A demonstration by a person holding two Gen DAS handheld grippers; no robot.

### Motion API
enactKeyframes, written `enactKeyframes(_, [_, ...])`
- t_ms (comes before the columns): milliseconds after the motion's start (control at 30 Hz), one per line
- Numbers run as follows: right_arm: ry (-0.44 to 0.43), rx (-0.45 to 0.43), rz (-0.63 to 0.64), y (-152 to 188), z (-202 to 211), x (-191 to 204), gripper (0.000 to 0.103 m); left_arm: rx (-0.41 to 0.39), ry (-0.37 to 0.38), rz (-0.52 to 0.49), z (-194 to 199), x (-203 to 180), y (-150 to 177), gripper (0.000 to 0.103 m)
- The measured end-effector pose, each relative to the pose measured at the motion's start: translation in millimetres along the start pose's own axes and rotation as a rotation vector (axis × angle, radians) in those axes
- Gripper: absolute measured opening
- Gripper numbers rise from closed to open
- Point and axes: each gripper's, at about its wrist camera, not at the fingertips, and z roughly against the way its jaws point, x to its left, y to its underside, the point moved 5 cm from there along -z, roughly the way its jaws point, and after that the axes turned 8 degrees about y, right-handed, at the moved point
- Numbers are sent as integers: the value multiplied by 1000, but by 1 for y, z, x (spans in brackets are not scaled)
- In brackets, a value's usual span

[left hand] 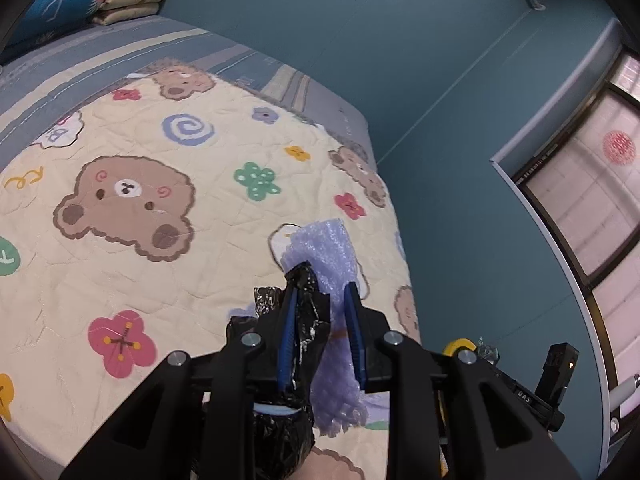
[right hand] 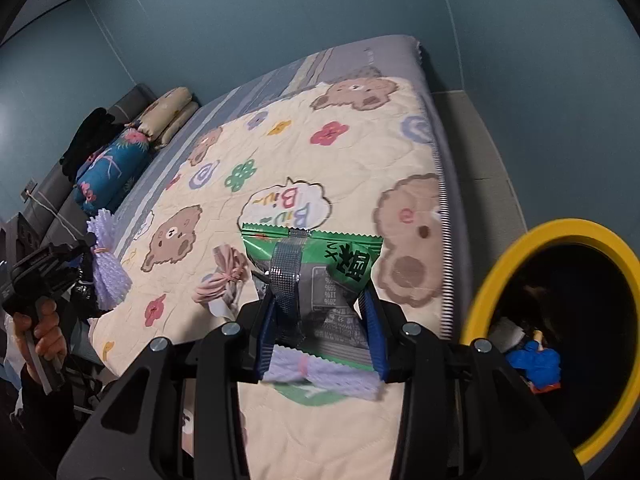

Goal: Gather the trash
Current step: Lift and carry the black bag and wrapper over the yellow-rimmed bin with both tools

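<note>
My left gripper (left hand: pixel 322 294) is shut on a purple foam net (left hand: pixel 334 264) and a crumpled black foil wrapper (left hand: pixel 304 320), held above the bed's right edge. It also shows at the left of the right wrist view (right hand: pixel 86 268), with the purple net (right hand: pixel 106 268) hanging from it. My right gripper (right hand: pixel 320 300) is shut on a green snack packet (right hand: pixel 316 256) with grey tape, and a second purple foam net (right hand: pixel 320 374) lies under it. A pink tied cloth bundle (right hand: pixel 222 280) lies on the bear quilt (right hand: pixel 340 160). The yellow-rimmed trash bin (right hand: pixel 560 236) stands to the right.
The bin holds a blue item (right hand: pixel 536 362) and other scraps. Folded bedding and a blue floral pillow (right hand: pixel 112 172) lie at the head of the bed. A teal wall runs behind the bed. A window (left hand: pixel 592 184) is at the right.
</note>
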Motion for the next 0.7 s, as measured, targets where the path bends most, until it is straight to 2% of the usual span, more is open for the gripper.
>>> enactKeyframes(333, [52,-51,-80,7,39,-55,37,66,131,-119,-32,-91,24,22])
enactKeyframes(700, [153,-115,-180,22,88,-129,37,206,292,-235,-112,-200,62,22])
